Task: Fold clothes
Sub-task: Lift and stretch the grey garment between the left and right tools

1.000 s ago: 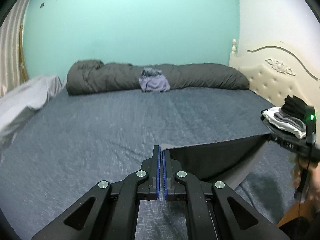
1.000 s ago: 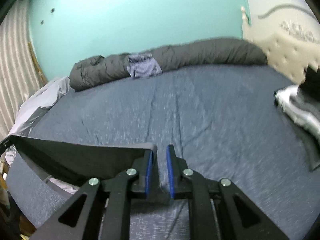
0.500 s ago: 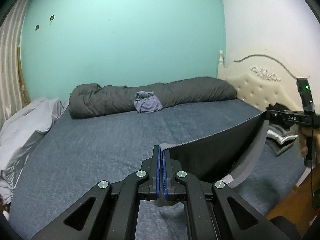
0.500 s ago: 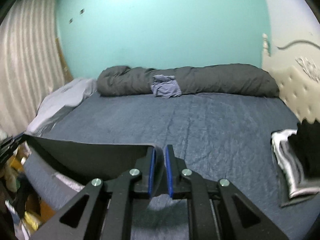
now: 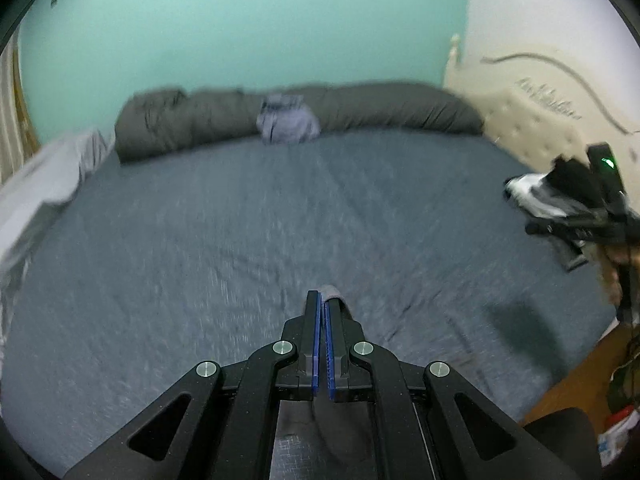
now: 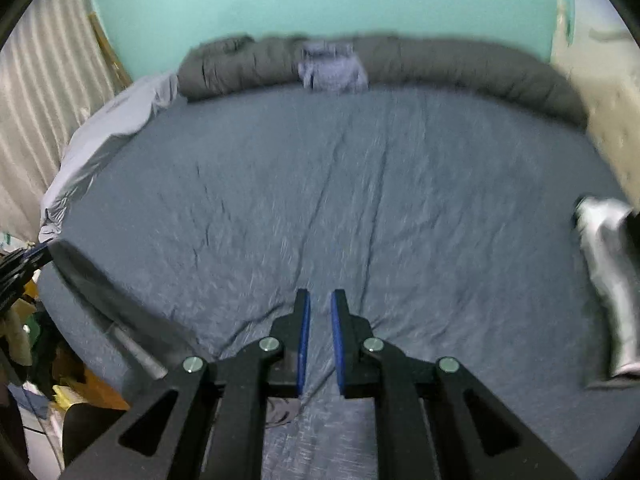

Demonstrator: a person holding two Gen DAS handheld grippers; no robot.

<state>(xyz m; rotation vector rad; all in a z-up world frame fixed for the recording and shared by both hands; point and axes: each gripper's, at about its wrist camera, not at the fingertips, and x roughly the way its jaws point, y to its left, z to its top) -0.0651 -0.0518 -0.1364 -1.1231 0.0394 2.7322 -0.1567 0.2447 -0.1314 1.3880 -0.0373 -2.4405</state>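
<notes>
Left gripper (image 5: 323, 308) pinches the dark garment's (image 6: 120, 304) corner, right gripper (image 6: 319, 316) stands apart; soft, limp cloth, best held at corners.

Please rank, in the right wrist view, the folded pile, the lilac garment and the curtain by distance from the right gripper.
1. Folded pile, at the right, on the bed.
2. Lilac garment, straight ahead against the grey duvet.
3. Curtain, far left, beyond the bed.
</notes>
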